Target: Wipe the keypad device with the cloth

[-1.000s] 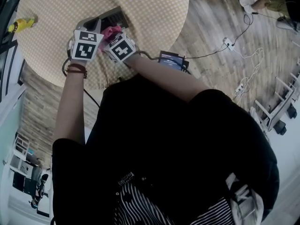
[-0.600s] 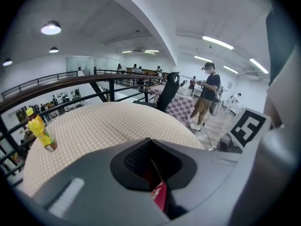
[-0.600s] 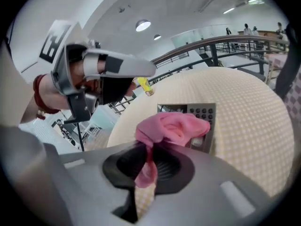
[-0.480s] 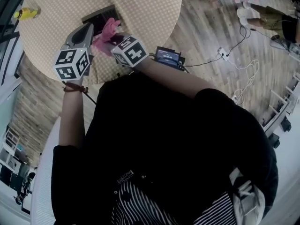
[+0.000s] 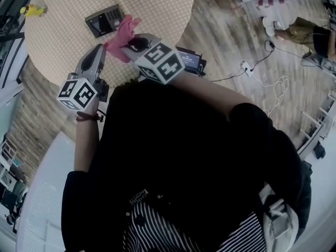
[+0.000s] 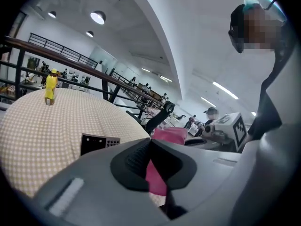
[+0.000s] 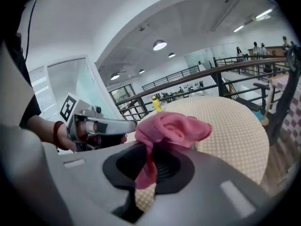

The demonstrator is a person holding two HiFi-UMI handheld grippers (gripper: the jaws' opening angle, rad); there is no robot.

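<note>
On my right gripper the jaws are pressed together on the pink cloth. A thin fold is nipped between the black pads, the bulk bunches up above the tips, and a short tail hangs below them.

My left gripper has its tips meeting, and I see nothing nipped between them. A strip of pink shows through the slot behind the tips. I cannot tell whether it touches the pads or lies beyond them.

From the head view the two grippers sit side by side over the near edge of the round table. The left one is closer to me and the cloth is just beside its tips.

The keypad device lies flat on the checked beige table cover, just past both sets of tips. Neither gripper is on it. The cloth is held up just to its right and, as far as I can tell, is not touching it.

A small yellow bottle stands upright near the table's far left edge, well apart from the device. A dark red band circles my left wrist.

On the wooden floor to the right of the table lie a dark box with a lit screen and loose white cables
</note>
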